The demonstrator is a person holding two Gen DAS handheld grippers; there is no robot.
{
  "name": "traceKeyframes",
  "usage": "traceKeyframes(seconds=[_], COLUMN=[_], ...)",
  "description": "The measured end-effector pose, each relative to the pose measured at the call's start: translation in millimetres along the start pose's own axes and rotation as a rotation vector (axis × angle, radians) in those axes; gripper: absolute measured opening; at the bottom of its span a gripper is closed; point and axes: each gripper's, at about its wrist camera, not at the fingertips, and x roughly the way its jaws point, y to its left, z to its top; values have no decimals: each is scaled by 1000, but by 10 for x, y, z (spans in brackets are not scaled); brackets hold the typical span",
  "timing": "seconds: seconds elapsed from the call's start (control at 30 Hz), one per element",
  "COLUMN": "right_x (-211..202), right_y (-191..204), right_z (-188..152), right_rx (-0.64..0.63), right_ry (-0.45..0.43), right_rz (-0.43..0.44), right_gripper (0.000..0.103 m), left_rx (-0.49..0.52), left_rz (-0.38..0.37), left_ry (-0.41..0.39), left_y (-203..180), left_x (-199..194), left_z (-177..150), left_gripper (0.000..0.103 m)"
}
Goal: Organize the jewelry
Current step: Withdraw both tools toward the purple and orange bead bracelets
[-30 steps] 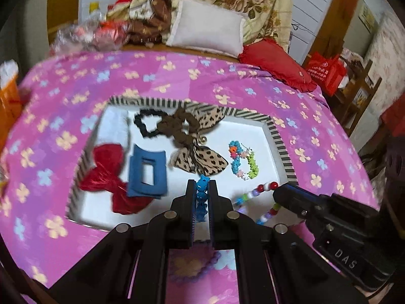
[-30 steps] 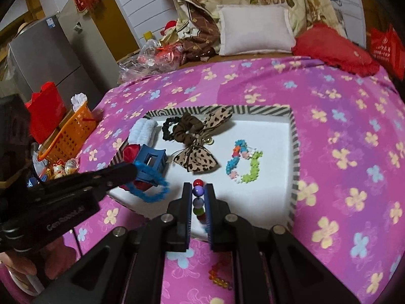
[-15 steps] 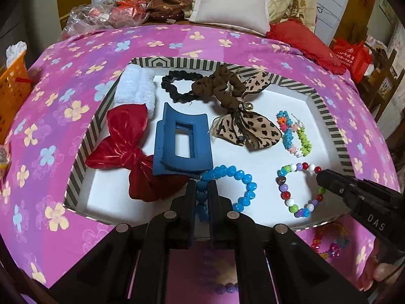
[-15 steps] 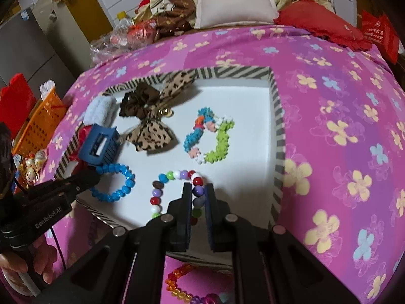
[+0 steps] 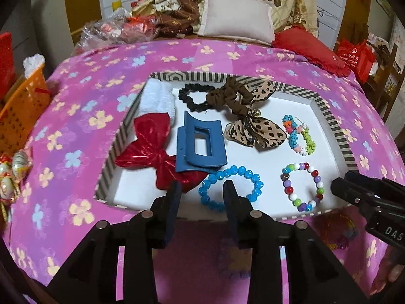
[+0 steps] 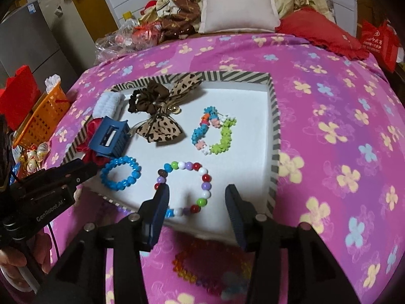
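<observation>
A white tray with a striped rim (image 5: pixel 339 136) (image 6: pixel 274 126) lies on the pink flowered bedspread. In it are a blue bead bracelet (image 5: pixel 229 186) (image 6: pixel 120 174), a multicolour bead bracelet (image 5: pixel 302 186) (image 6: pixel 186 188), a flower bracelet (image 5: pixel 300 135) (image 6: pixel 215 133), a blue claw clip (image 5: pixel 200 147) (image 6: pixel 110 139), a red bow (image 5: pixel 152 149), a leopard scrunchie (image 5: pixel 248 116) (image 6: pixel 159 116), a black scrunchie (image 5: pixel 193 96) and a white band (image 5: pixel 158 98). My left gripper (image 5: pixel 201 190) is open just over the blue bracelet. My right gripper (image 6: pixel 196 195) is open over the multicolour bracelet.
More bead bracelets lie on the bedspread in front of the tray (image 6: pixel 202 266) (image 5: pixel 334 230). An orange basket (image 5: pixel 17 103) (image 6: pixel 40 119) stands at the left. Pillows (image 5: pixel 236 17) and clutter lie at the bed's far end.
Both grippers have opened and let go: the blue bracelet and the multicolour bracelet now lie in the tray. Both grippers have drawn back slightly.
</observation>
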Motion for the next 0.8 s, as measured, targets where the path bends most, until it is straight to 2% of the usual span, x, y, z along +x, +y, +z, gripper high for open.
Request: traceKeyframes(seconds=[0.27, 0.43, 0.8], right_x=[-393, -575, -869], right_y=[95, 168, 287], right_z=[-167, -286, -477], right_rx=[-9, -22, -24], right_ry=[-71, -103, -138], right_rz=[-11, -39, -49], right_gripper=[49, 54, 56], left_rx=[-3, -19, -15], left_rz=[28, 36, 68], left_ry=[-50, -70, -139], left_y=[-7, 2, -55], left_x=[-345, -533, -908], left_z=[-146, -246, -443], left_gripper=[26, 27, 27])
